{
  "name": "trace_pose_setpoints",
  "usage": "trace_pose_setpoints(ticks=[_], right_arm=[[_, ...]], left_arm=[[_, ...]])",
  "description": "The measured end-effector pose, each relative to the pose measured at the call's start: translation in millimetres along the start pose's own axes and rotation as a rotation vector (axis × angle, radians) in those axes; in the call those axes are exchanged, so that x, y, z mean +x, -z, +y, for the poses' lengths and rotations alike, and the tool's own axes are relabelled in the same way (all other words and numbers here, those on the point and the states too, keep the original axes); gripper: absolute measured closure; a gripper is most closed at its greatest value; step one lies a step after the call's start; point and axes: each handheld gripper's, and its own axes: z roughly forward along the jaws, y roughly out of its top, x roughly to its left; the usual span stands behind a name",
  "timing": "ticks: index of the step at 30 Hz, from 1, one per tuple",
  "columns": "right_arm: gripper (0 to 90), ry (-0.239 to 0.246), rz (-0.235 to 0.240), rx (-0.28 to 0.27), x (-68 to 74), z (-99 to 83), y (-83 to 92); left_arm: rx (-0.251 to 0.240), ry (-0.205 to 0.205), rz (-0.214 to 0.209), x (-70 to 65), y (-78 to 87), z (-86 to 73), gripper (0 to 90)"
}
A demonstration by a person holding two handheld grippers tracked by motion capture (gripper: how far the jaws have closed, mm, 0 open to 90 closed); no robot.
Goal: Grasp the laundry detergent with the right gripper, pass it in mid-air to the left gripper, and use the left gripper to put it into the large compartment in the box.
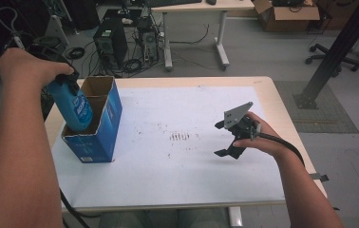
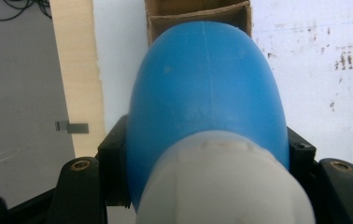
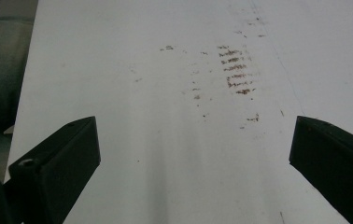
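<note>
High view shows the left hand-held gripper (image 1: 66, 83) clamping the blue bottle (image 1: 75, 107) inside the box (image 1: 102, 124); right hand-held gripper (image 1: 225, 137) gapes.

Left forearm is reaching up the left side, hand gripping the black two-jaw left gripper (image 1: 66, 83), jaws clamping inward. Right hand is holding the black right gripper (image 1: 221, 137) over mid-table, jaws standing wide apart.

1. A white sheet (image 1: 168, 166) covers the wooden surface (image 1: 282, 114), with brown smudges (image 1: 181, 137) near its middle.
2. Computer towers (image 1: 111, 42) stand on the floor behind.
3. A cardboard carton (image 1: 287, 14) sits far back, an office chair (image 1: 332, 59) at right.
</note>
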Motion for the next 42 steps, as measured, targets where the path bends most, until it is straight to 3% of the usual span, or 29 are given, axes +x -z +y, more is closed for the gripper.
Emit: trace_pose_setpoints(ticks=[20,42], right_arm=[[1.9,0.001,-0.006,0.002,1.1,-1.0,2.3],[1.9,-0.003,-0.003,0.008,3.4,-4.9,0.7]], left_arm=[[0.01,-0.002,0.013,-4.2,-33.2,0.0,38.0],[0.044,-0.015,0.004,-9.4,-84.4,-2.1,37.9]])
